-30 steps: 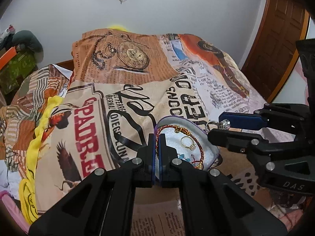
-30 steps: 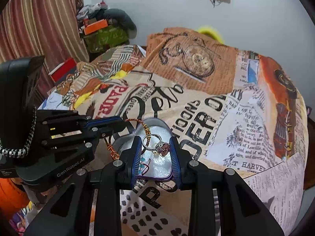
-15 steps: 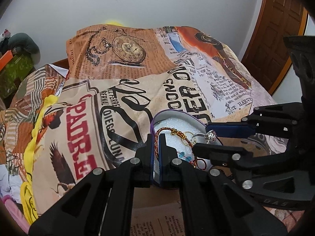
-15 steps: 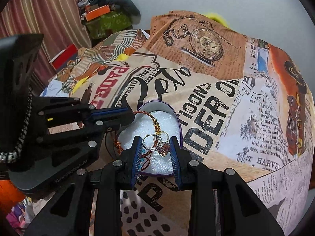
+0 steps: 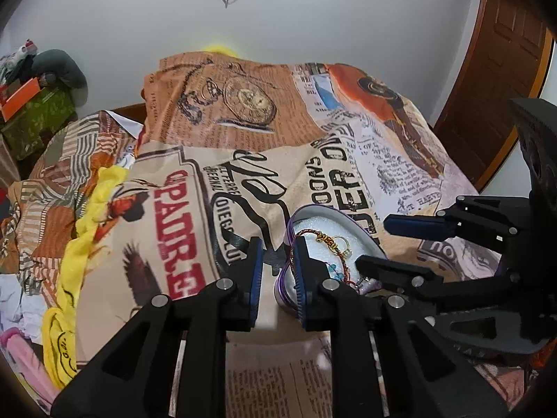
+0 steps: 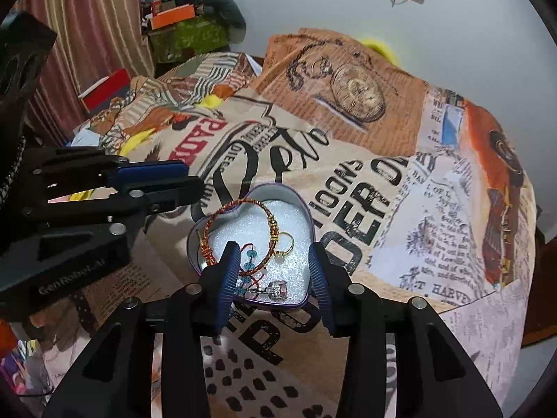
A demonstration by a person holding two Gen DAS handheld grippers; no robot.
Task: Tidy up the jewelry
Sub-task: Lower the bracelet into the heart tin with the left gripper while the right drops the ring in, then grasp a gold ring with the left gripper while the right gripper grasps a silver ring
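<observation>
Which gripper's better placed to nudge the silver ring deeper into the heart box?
Right gripper: open, the silver ring lies right between its fingers. Left gripper straddles the heart box rim, off to the side.

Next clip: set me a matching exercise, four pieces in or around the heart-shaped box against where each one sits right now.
Things:
1. red-and-gold bangle
2. gold ring
3. silver ring with pink stone
4. heart-shaped box

Places:
A. on the printed bedspread
B. at the box's near tip, between the right tool's fingers in its own view
C. inside the box, beside the bangle's gold beads
D. leaning over the box's left rim

Pairs: 1-D, 2-C, 3-B, 4-A
</observation>
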